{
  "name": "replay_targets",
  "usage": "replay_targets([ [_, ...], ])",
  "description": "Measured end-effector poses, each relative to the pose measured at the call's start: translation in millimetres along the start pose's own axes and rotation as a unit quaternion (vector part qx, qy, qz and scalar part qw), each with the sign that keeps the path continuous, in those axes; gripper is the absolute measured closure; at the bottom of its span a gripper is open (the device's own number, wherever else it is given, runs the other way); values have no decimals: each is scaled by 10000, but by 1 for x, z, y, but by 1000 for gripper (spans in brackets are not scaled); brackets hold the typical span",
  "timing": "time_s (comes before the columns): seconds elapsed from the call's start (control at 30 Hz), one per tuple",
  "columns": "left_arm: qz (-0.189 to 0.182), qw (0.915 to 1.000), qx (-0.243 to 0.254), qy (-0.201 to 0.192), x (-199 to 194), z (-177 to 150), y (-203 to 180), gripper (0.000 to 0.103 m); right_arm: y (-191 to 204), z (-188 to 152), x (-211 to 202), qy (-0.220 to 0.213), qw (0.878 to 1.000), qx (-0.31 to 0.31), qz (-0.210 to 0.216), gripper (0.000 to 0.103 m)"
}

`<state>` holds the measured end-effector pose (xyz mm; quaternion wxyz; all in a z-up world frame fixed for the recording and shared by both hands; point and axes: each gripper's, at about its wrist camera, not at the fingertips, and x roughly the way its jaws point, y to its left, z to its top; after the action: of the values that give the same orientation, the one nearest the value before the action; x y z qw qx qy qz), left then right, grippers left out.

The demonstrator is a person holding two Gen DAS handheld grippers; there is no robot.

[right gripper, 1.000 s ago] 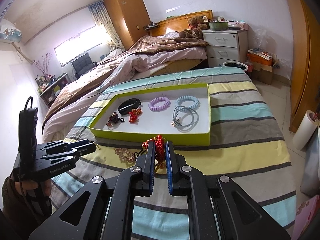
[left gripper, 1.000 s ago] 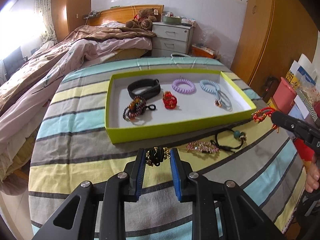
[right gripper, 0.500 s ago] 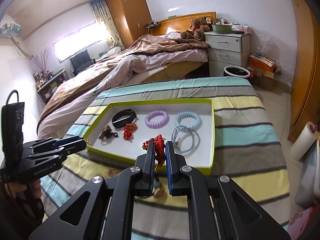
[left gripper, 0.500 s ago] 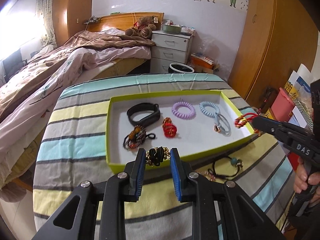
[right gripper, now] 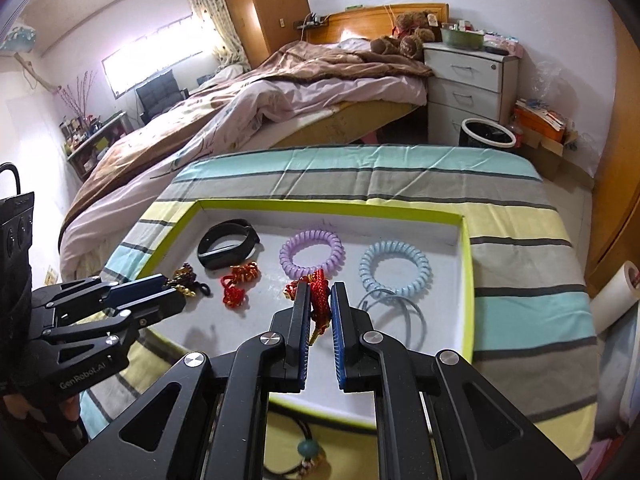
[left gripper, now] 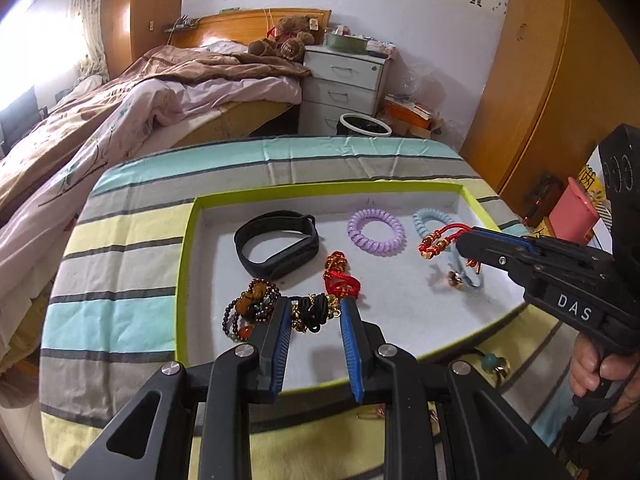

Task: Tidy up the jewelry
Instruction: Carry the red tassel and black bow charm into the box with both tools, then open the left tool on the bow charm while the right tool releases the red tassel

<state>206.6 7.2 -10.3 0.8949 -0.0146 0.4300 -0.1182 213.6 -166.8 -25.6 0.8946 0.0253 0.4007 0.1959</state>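
A striped desk (left gripper: 120,280) carries a green tray (left gripper: 182,280). Over the tray hang two claws. The left claw (left gripper: 314,316) pinches a black and gold bracelet (left gripper: 314,314) above the tray's near-left part. The right claw (right gripper: 320,304) pinches a red cord bracelet (right gripper: 318,292) above the tray's middle. On the tray floor lie a black band (left gripper: 276,246), a purple coil (left gripper: 376,230), a blue coil (right gripper: 394,268), a red knot (left gripper: 340,276) and a bead bracelet (left gripper: 248,308).

"DAS" is printed in white on the right gripper (left gripper: 462,246). "GenRobot.AI" is printed in white on the left gripper (right gripper: 170,290).
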Motion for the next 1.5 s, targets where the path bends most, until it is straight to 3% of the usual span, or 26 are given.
replay_targets([
  [0.3,107,9993,17,364,20,-7,9,78,1,-1,20,286,9995,-139,-17,93],
  [0.7,173,9990,-56,414,12,-10,16,77,4,-1,26,389,9985,-320,-197,93],
  [0.83,234,9989,-73,396,10,-11,17,71,5,-1,27,398,9982,-366,-260,93],
  [1.0,200,9990,-94,385,8,-11,19,70,6,-1,27,382,9983,-367,-249,92],
  [1.17,125,9993,-117,336,4,-11,19,60,8,-4,25,351,9983,-398,-253,84],
  [1.43,32,9998,-154,142,-13,-16,17,59,11,-5,17,259,9987,-407,-148,81],
  [1.5,-27,9998,-189,53,-22,-18,18,59,13,-6,11,176,9989,-419,-95,71],
])
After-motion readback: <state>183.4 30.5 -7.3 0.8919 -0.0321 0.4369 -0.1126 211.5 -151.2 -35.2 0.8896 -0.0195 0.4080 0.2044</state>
